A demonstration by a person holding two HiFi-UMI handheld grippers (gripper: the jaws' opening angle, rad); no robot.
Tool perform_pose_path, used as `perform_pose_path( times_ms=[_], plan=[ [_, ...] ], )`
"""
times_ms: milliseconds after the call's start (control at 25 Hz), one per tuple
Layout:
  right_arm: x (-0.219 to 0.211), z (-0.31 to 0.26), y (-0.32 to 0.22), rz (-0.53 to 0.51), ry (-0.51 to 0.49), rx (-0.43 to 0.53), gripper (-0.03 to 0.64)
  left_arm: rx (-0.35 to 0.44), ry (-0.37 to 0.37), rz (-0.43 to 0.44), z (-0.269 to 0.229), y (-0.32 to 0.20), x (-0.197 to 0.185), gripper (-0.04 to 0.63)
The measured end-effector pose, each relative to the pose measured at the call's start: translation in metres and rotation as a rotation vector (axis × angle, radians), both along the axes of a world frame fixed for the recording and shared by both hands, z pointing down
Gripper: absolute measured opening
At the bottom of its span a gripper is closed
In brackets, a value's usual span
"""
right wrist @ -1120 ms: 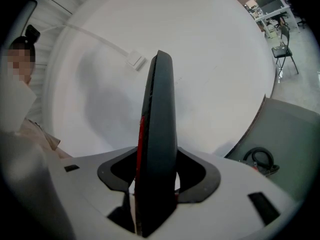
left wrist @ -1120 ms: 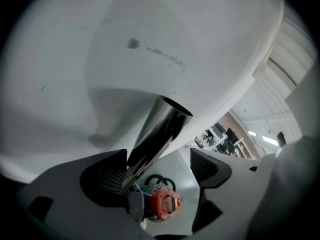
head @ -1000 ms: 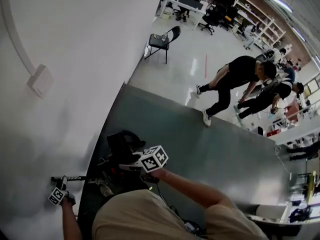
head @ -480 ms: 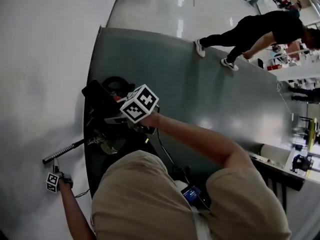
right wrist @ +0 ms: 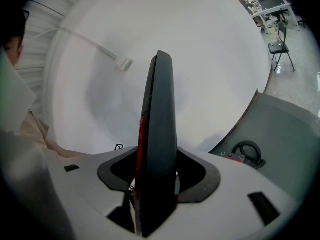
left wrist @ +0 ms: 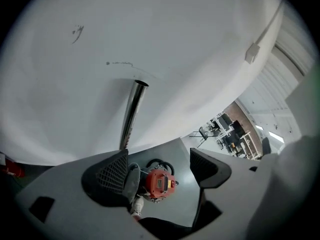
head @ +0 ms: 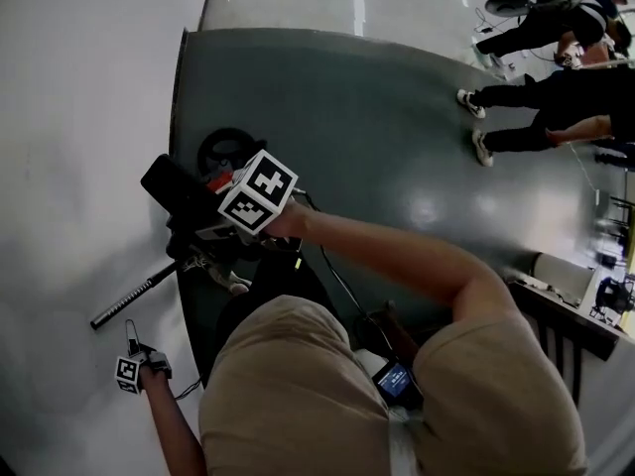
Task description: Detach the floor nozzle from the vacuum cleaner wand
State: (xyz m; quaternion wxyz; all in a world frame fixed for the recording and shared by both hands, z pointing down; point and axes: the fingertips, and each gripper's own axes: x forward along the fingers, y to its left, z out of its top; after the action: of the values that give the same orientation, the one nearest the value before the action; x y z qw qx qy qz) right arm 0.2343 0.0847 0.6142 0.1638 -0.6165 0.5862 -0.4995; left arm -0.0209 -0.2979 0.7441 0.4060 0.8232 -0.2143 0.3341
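Observation:
My right gripper [head: 205, 216] is shut on the black floor nozzle [head: 175, 189]. In the right gripper view the nozzle [right wrist: 157, 149] stands edge-on between the pads of that gripper [right wrist: 157, 176]. The metal wand [head: 137, 294] lies slanted on the white surface, apart from the nozzle. The wand's [left wrist: 132, 115] far end shows as a bare open tube. Low at the left, my left gripper [head: 130, 339] is open and holds nothing, a little short of the wand. Past its spread jaws [left wrist: 159, 161] I see the vacuum's red body [left wrist: 160, 183].
A grey-green mat [head: 397, 137] covers the floor ahead, and a black hose loop [head: 224, 148] lies near its left edge. People [head: 556, 77] stand bent over at the mat's far right. A folding chair [right wrist: 280, 46] stands far off by the white wall.
The head view has tipped down toward the mat. My left gripper has come away from the wand's end and sits below it. The right gripper still holds the nozzle.

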Motion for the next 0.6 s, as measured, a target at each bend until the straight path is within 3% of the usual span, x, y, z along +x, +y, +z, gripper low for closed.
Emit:
perform_pose_path(
  times_ms=[240,440,600],
  plan=[
    [0.0,0.014,-0.005,-0.044,-0.035,0.009,0.225,0.026,0.121,0.074,-0.043,0.044,0.033,0.383],
    [0.0,0.028,-0.013,-0.094,-0.049,0.006,0.225,0.028,0.258,0.059,-0.071,0.075,0.068,0.38],
    [0.001,0.022,-0.01,-0.107,-0.035,0.016,0.225,-0.048,0.336,-0.014,-0.093,0.111,0.079,0.345]
  ],
)
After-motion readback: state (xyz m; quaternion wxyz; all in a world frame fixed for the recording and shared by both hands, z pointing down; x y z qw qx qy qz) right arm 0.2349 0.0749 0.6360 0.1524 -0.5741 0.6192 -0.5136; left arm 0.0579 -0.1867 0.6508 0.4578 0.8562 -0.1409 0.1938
